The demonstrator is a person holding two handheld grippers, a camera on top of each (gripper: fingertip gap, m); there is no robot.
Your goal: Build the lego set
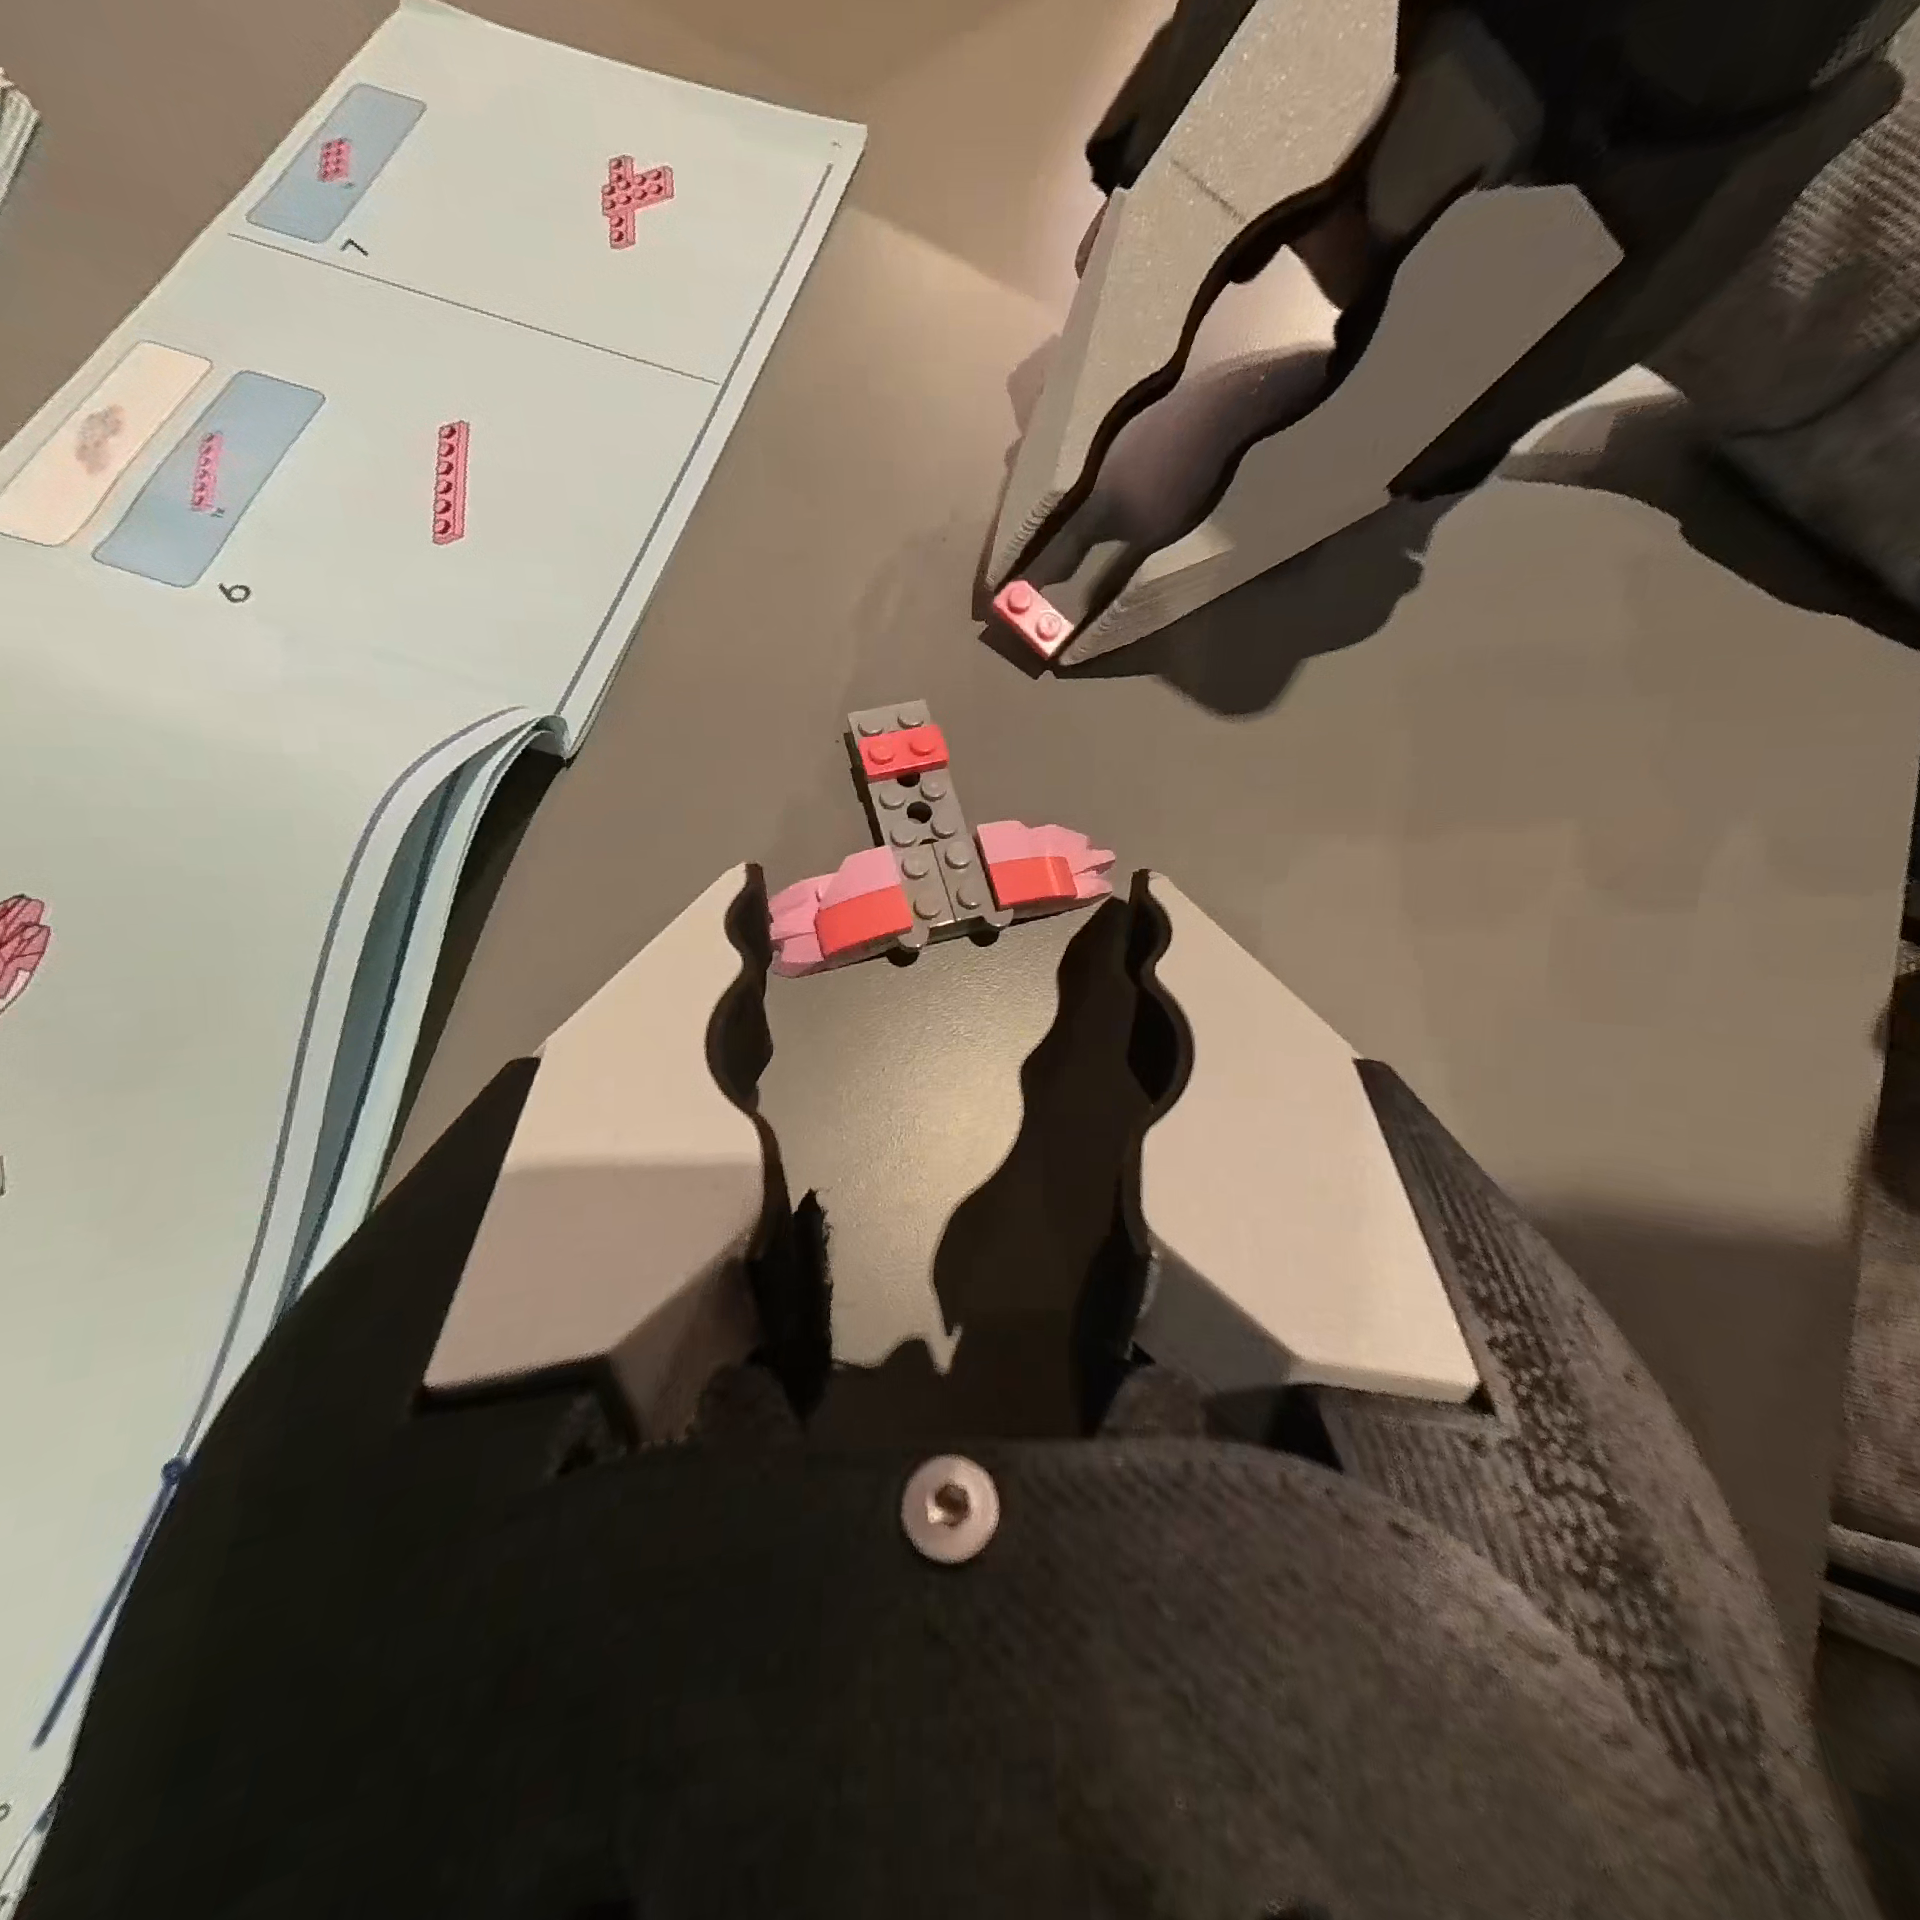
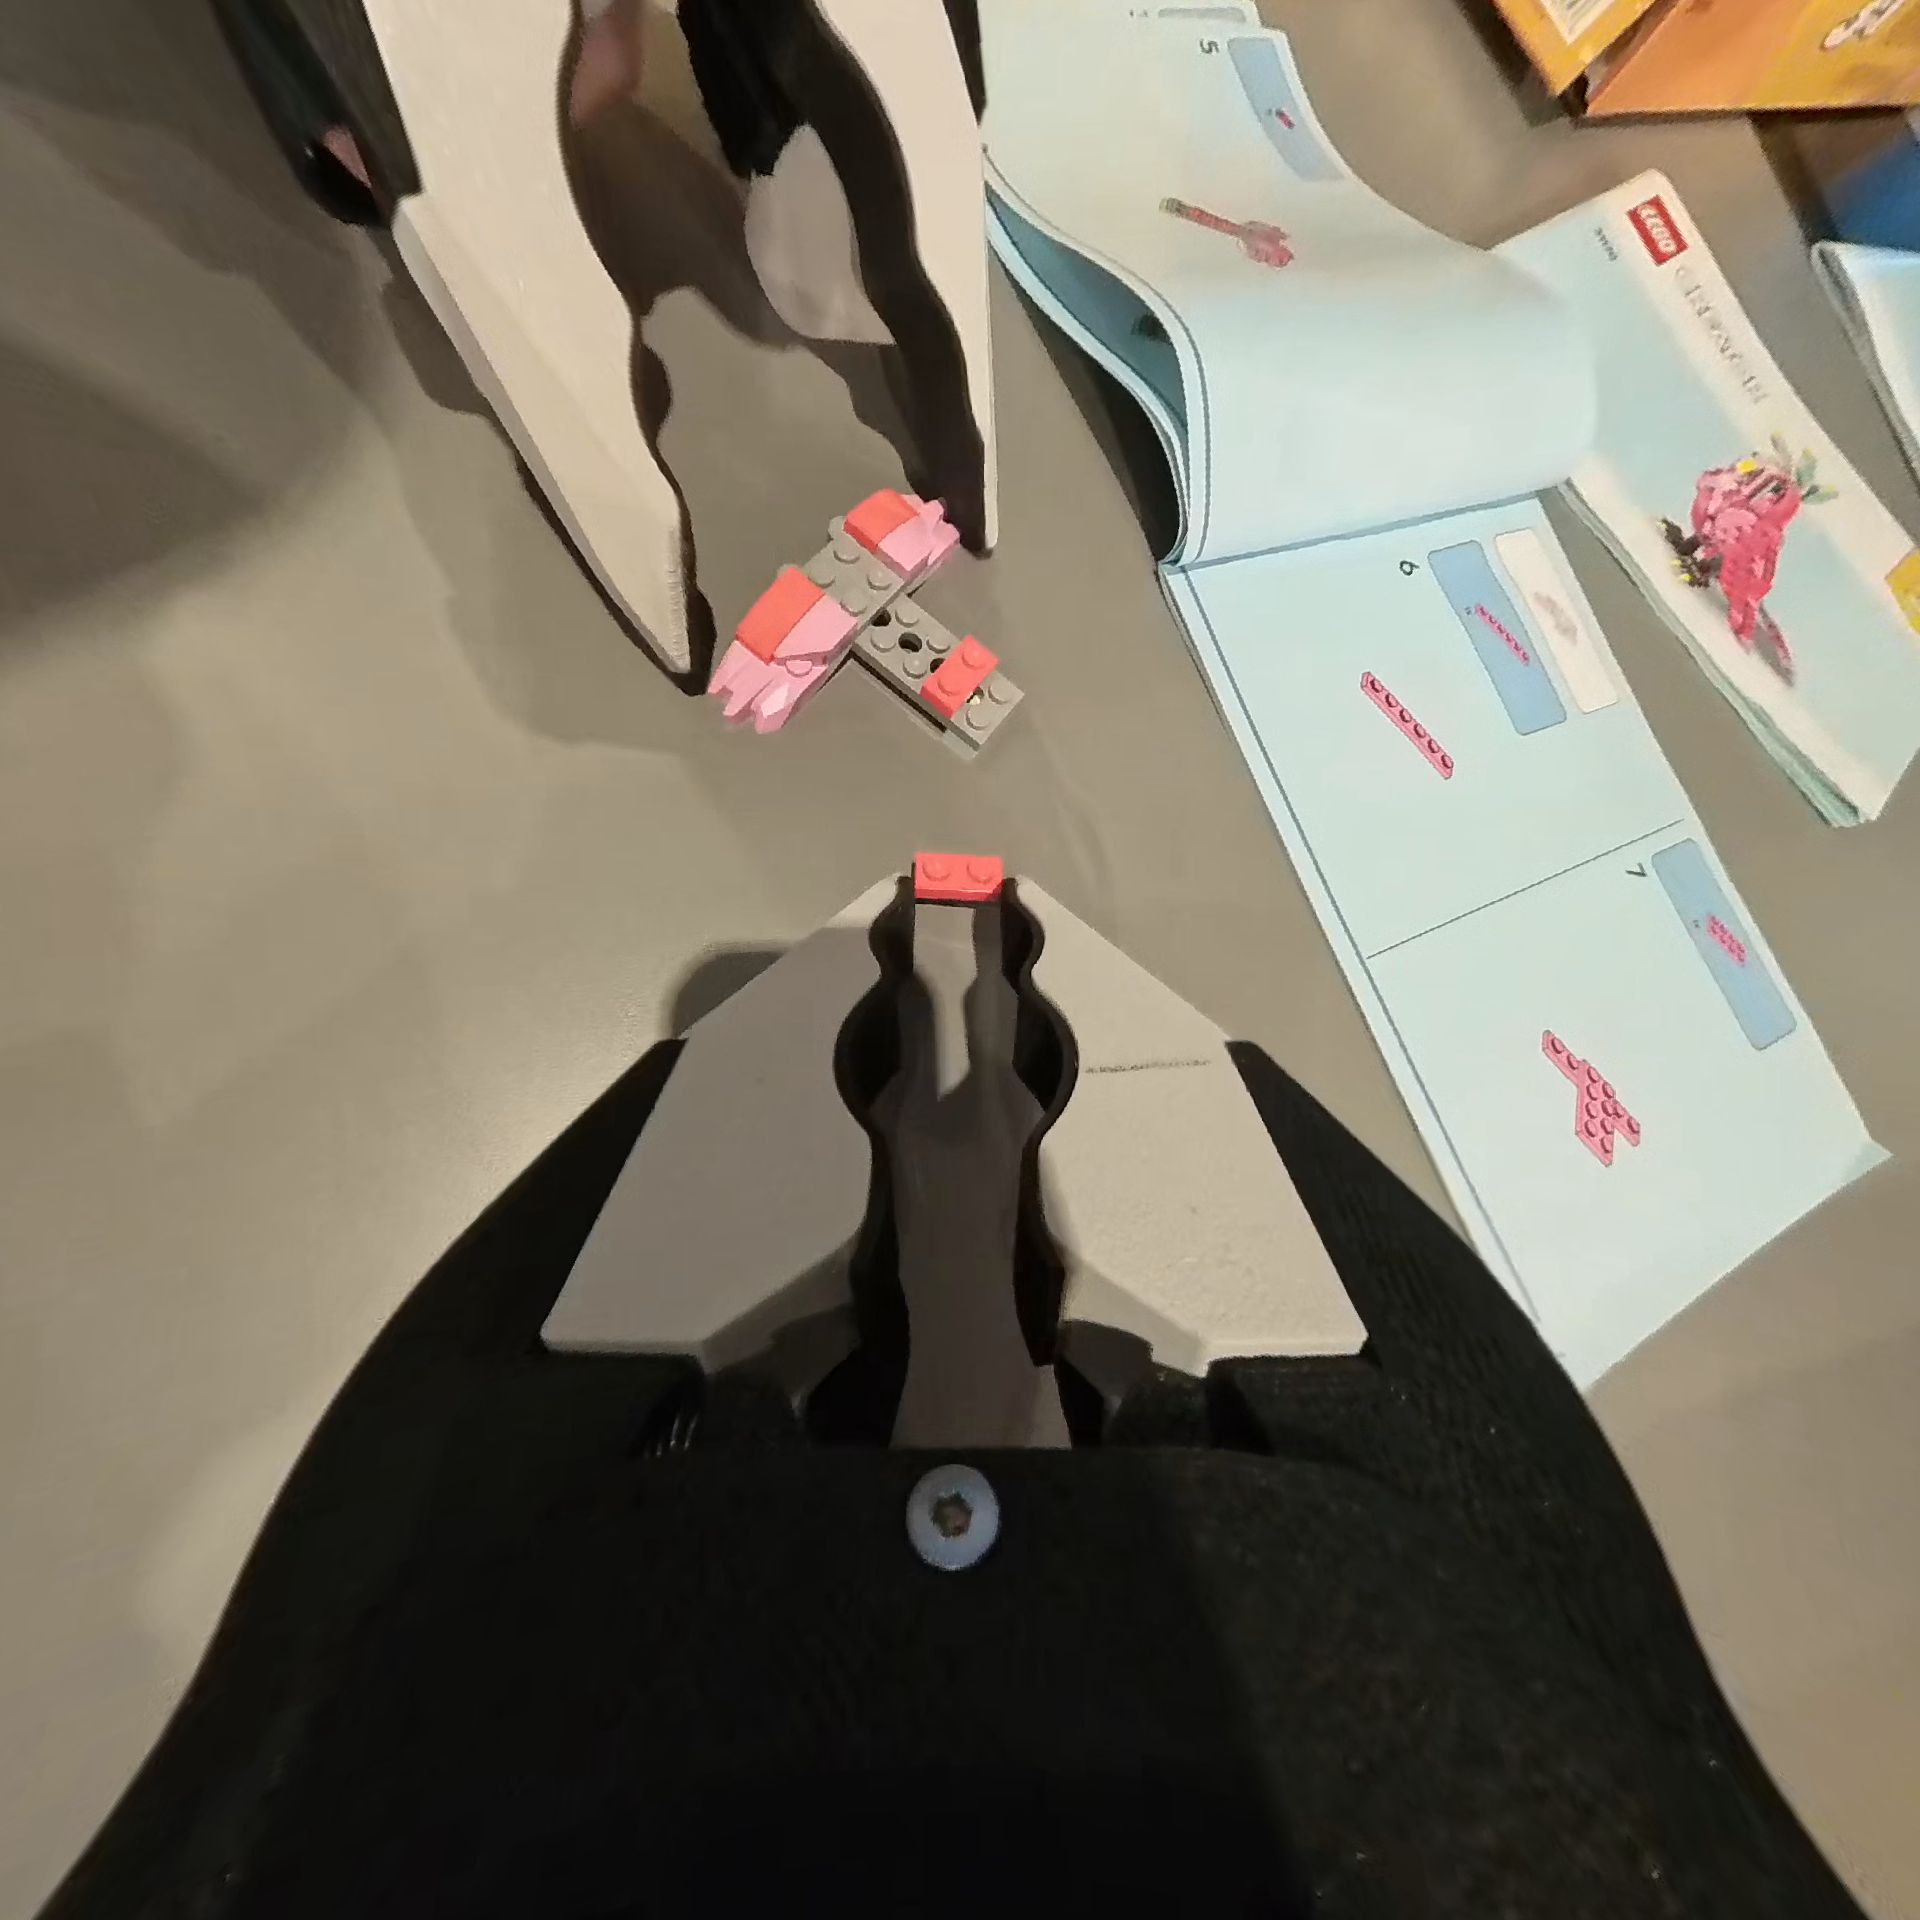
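A half-built lego model (image 1: 928, 847) lies flat on the grey desk (image 1: 1455, 987), its grey studded plate crossed by pink wing-like pieces with coral-red slopes, and one coral-red two-stud plate pressed on near the plate's far end. The left tongs (image 1: 940, 899) stand released, their two pale fingers spread wide to either side of the model's pink wings; in the right wrist view the same tongs (image 2: 836, 603) come down from above with one fingertip just beside each wing end, though whether they touch the pieces cannot be told. The right tongs (image 2: 958, 883) are clenched on a second coral-red two-stud plate (image 2: 958, 873), pinched at the very fingertips, studs up. From the left wrist view that small plate (image 1: 1029, 615) and the right tongs (image 1: 1034, 623) holding it sit near the model, beyond its grey end and apart from it. An open instruction booklet (image 1: 416, 468) with pale blue pages lies on the desk to the model's left in the left wrist view; its pages show drawings of pink pieces in numbered steps. In the right wrist view a closed booklet (image 2: 1714, 499), its cover picturing a pink build, rests beyond the open booklet (image 2: 1507, 831), with cardboard boxes (image 2: 1662, 52) farther off.
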